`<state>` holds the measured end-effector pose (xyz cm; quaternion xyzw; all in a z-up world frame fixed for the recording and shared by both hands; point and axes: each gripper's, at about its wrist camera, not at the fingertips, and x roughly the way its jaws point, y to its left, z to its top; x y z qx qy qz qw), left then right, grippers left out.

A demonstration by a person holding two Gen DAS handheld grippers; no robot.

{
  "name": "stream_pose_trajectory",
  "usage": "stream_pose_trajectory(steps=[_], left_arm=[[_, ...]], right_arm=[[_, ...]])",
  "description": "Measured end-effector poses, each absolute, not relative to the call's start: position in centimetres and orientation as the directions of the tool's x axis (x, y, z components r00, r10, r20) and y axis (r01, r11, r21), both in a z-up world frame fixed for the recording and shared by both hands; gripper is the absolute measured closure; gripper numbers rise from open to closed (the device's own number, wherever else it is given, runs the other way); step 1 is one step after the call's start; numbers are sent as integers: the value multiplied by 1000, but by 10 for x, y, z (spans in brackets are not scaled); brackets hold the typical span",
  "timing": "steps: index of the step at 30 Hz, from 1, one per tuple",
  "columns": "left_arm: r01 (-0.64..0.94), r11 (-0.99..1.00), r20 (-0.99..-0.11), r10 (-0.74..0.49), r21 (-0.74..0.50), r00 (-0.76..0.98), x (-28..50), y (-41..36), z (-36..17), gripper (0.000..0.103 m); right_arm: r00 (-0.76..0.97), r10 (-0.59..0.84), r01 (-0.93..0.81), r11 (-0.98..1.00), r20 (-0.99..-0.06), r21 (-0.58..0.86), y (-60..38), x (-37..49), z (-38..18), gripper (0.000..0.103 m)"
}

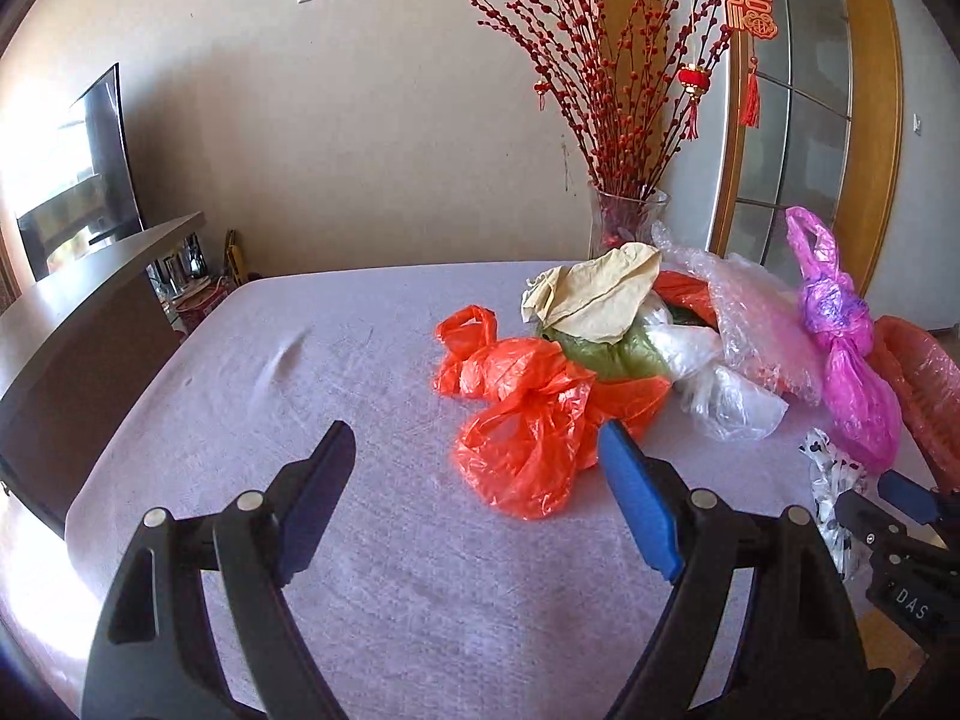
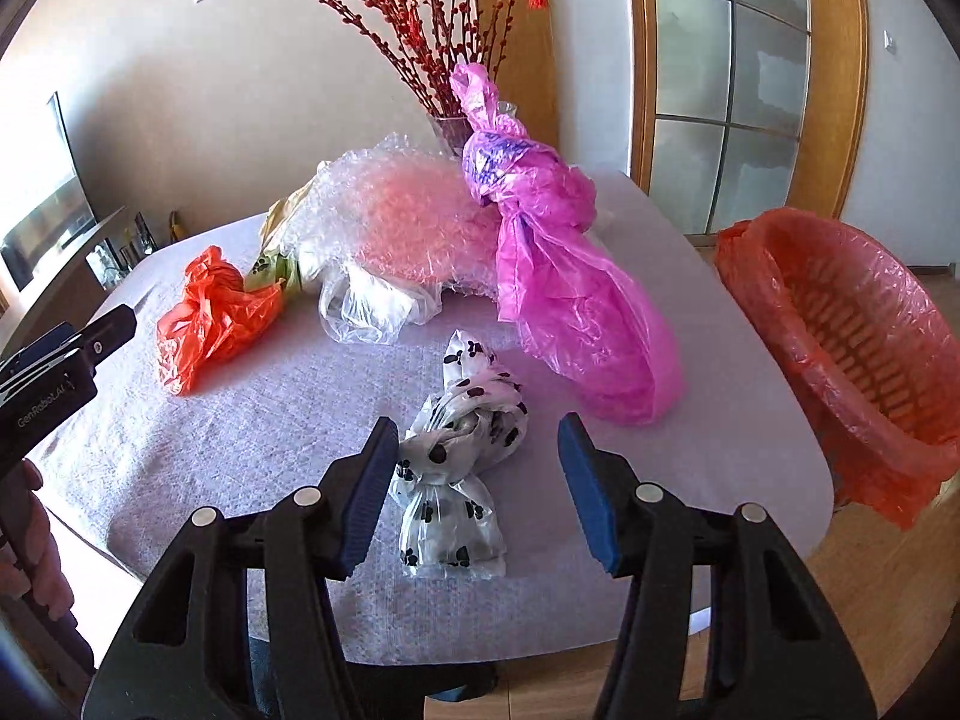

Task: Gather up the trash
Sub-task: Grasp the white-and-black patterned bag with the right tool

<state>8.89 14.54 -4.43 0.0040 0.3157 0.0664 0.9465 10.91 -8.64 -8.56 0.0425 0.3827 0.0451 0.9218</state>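
A white bag with black paw prints (image 2: 462,462) lies knotted on the lilac tablecloth (image 2: 240,432). My right gripper (image 2: 478,423) straddles it, open: the left pad is close to the plastic, the right pad stands apart. Behind it lie a pink bag (image 2: 570,300), bubble wrap (image 2: 408,210), a clear bag (image 2: 372,306) and an orange bag (image 2: 210,318). My left gripper (image 1: 477,435) hangs open over the cloth just in front of the orange bag (image 1: 528,420), nothing between its fingers. A red basket lined with orange plastic (image 2: 852,330) stands off the table's right edge.
A beige paper sheet (image 1: 600,294) and a green bag (image 1: 618,354) top the pile. A glass vase (image 1: 627,219) of red branches stands at the table's back. A dark TV stand (image 1: 90,312) is at the left, a wood-framed glass door (image 2: 732,90) at the right.
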Motion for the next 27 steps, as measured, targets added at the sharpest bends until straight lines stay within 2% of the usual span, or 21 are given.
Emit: stream_pose_trajectory(steps=[6,10,11,14,22,24,27], left_arm=[[-99,995,-618,91,21,781,101,139,-52,22],[-93,996,-638,79,12,766,114,136,-58,22],[-92,996,-644,76,9,761,117,135,-59,22],[-96,995,-661,72,1,747,127,135,-63,22],[-122,992,-734,58,-34,677,150,138,-75,22],[-117,991,-738,36,-58,674,151,138,-72,22],[-124,992,-732,66,-25,678,155,133,-67,22]], right_arm=[[689,124,-77,992,-714,97,-76,115,-93,52],[684,117,-87,993,-720,79,-69,119,-96,67],[687,112,-90,994,-718,68,-67,119,-96,73],[689,116,-103,993,-715,61,-66,118,-96,80],[692,127,-111,991,-710,70,-71,116,-97,81],[692,129,-113,991,-710,70,-71,115,-97,81],[692,132,-114,991,-710,73,-71,116,-97,81]])
